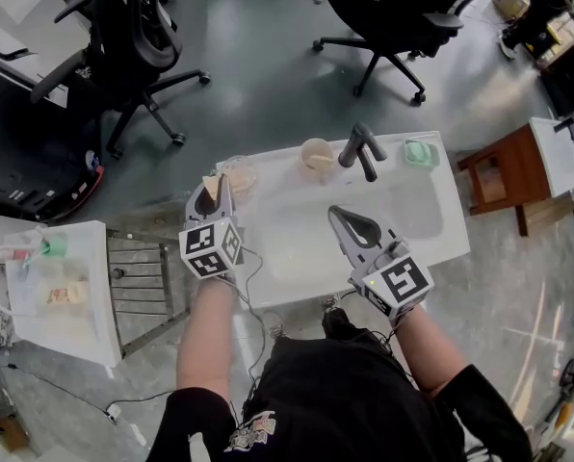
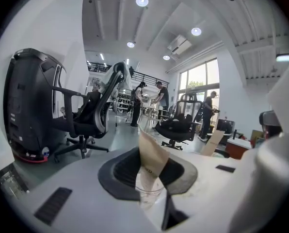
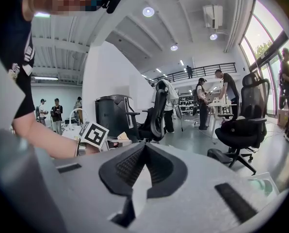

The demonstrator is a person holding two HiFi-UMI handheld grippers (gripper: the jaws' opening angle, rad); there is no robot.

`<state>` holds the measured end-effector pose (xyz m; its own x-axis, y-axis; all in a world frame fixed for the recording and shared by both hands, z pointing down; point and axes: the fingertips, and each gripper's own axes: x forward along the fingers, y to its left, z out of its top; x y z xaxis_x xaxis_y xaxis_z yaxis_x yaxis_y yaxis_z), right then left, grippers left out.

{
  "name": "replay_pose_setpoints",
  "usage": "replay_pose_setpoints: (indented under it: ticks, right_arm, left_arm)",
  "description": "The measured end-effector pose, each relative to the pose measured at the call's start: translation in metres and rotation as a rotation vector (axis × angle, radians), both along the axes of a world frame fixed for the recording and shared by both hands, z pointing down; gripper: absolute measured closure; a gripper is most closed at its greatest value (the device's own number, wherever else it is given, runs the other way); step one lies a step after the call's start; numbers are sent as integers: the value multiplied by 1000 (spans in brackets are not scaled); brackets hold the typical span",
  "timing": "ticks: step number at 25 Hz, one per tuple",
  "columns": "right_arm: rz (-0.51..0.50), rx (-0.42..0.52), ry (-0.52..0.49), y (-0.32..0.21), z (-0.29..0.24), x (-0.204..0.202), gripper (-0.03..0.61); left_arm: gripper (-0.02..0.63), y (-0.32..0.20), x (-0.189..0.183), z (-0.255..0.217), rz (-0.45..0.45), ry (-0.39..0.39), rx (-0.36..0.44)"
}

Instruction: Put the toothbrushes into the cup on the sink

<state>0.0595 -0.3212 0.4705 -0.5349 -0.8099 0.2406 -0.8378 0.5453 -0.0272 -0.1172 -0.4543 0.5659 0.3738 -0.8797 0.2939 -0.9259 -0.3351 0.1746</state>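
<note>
My left gripper [image 1: 213,196] hovers at the sink's back left corner, shut on a toothbrush in a tan paper pack [image 2: 152,161] that stands upright between the jaws, its clear end [image 2: 148,194] lowest. Just right of the gripper a clear cup [image 1: 240,173] stands on the white sink [image 1: 431,229]. Farther right, beside the dark faucet [image 1: 361,148], a beige cup [image 1: 316,154] holds another tan pack [image 2: 213,142]. My right gripper [image 1: 340,215] hangs over the basin, shut with nothing between its jaws [image 3: 143,155].
A green soap dish [image 1: 420,152] sits at the sink's back right corner. A brown wooden stool [image 1: 504,176] stands right of the sink, a white cart [image 1: 61,292] and a metal rack [image 1: 138,277] to its left. Black office chairs [image 1: 133,46] stand on the grey floor behind.
</note>
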Motion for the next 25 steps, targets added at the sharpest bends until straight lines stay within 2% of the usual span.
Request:
replay_pose_setpoints:
  ticks: [4, 8, 13, 19, 25]
  right_arm:
    - [2, -2, -6, 0, 2, -2, 572]
    - [-4, -3, -8, 2, 1, -9, 572]
    - [-14, 3, -12, 5, -2, -17, 572]
    - [-31, 24, -24, 10, -12, -30, 572]
    - [-28, 38, -45, 21, -22, -51, 572]
  left_arm:
    - [530, 0, 0, 5, 6, -4, -14]
    - [466, 3, -1, -1, 19, -15, 3]
    - [432, 12, -5, -16, 36, -37, 41]
    - [407, 27, -15, -55, 39, -52, 125]
    - [416, 67, -34, -123, 66, -88, 289]
